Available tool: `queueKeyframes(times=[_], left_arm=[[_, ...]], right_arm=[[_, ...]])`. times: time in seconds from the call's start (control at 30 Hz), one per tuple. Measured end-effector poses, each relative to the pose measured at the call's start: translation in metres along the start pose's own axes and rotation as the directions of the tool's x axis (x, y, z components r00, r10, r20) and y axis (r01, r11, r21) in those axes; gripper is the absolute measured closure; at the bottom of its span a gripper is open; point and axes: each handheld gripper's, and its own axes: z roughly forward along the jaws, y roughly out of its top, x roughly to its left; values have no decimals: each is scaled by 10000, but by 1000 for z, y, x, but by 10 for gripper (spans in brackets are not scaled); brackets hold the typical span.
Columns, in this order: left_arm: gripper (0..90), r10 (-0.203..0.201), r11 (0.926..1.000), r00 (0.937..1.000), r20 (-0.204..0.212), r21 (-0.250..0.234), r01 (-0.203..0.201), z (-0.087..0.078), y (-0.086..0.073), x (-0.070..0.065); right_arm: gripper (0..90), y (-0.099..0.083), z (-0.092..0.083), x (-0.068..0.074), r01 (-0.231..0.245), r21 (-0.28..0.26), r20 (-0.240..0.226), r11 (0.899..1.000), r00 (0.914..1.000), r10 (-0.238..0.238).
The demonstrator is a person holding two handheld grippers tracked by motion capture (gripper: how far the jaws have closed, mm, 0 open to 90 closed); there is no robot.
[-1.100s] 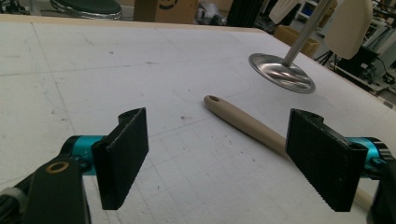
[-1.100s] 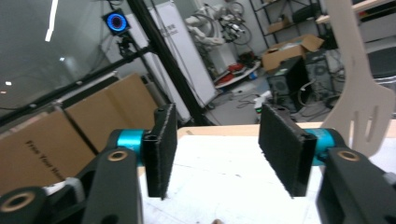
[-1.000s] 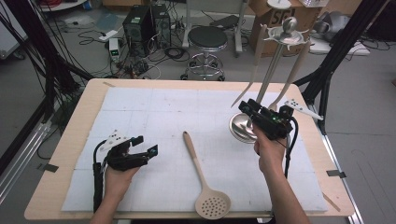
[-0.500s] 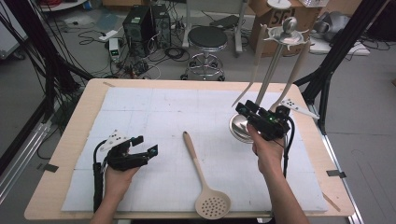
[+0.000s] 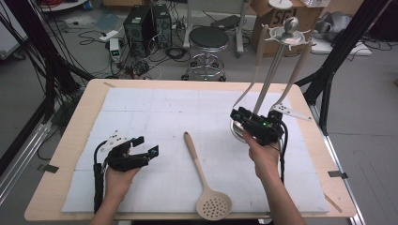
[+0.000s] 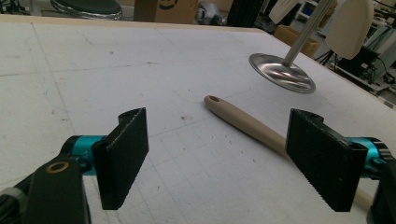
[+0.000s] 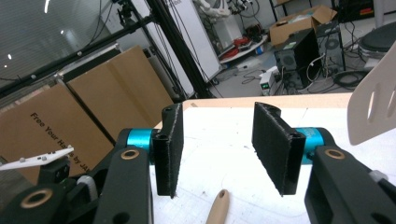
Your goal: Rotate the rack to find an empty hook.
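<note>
While a cardboard box reads "Free Your Hands", both the left hand-held gripper and right hand-held gripper gape empty, the right's jaws just narrowing.

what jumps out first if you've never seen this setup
A beige slotted spoon lies alone mid-table on the white mat, handle pointing away from the person. At the right stands a metal utensil rack with beige utensils hanging from it. The right claw hovers by its base; the left claw is open near the spoon.
</note>
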Motion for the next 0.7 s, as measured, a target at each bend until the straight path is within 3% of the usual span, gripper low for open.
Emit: queueKeyframes(times=[0.33, 0.7], left_arm=[[221, -7, 10000, 10000, -3, -10, 7, 0, 0, 0], [221, 9, 10000, 10000, -20, -17, -9, 0, 0, 0]], right_arm=[[630, -6, 2, 3, 164, 121, -160, 9998, 9997, -162], [658, -17, 7, 3, 119, 565, -228, 9983, 9997, -106]])
